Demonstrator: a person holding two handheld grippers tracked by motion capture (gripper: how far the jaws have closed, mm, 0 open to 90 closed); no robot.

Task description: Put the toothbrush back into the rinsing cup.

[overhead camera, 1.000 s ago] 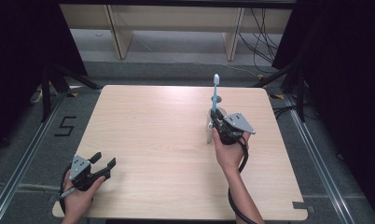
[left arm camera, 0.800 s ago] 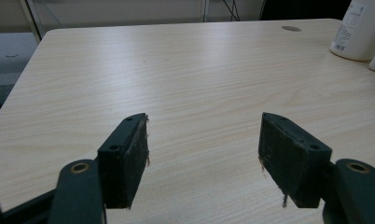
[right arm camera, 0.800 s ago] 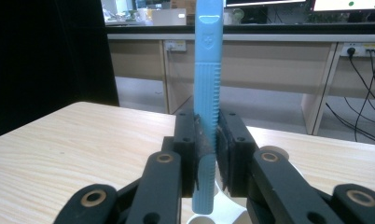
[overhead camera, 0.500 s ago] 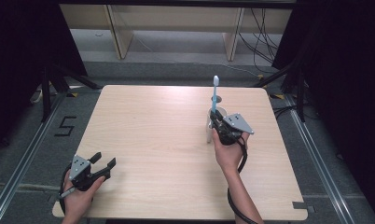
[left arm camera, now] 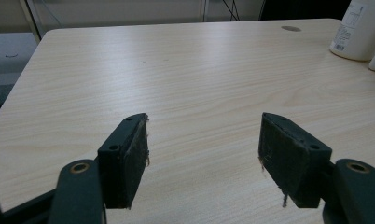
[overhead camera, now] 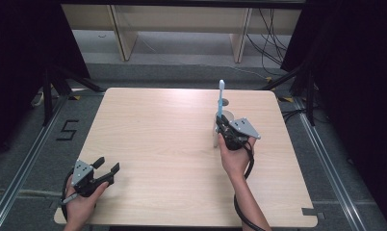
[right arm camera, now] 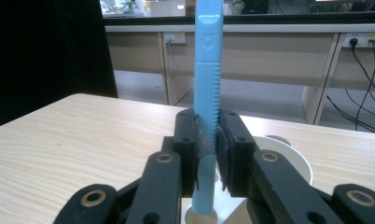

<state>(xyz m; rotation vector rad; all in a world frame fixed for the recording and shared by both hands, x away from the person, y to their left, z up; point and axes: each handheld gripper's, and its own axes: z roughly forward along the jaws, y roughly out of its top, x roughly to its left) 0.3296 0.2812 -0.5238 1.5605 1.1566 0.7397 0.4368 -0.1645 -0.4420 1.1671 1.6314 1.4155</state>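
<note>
My right gripper (overhead camera: 221,122) (right arm camera: 212,140) is shut on a light blue toothbrush (overhead camera: 221,98) (right arm camera: 207,84), which stands upright with its head up. It hovers at the right middle of the table, beside a white cup (overhead camera: 227,116) (right arm camera: 290,151). The brush's lower end sits just over a small white object (overhead camera: 215,138) below the jaws. My left gripper (overhead camera: 107,165) (left arm camera: 202,154) rests near the table's front left corner, jaws wide open with only bare wood between them.
The pale wooden table (overhead camera: 158,130) ends at a dark floor on every side. A white bottle (left arm camera: 360,28) stands far off in the left gripper view. Shelving legs and cables lie beyond the far edge.
</note>
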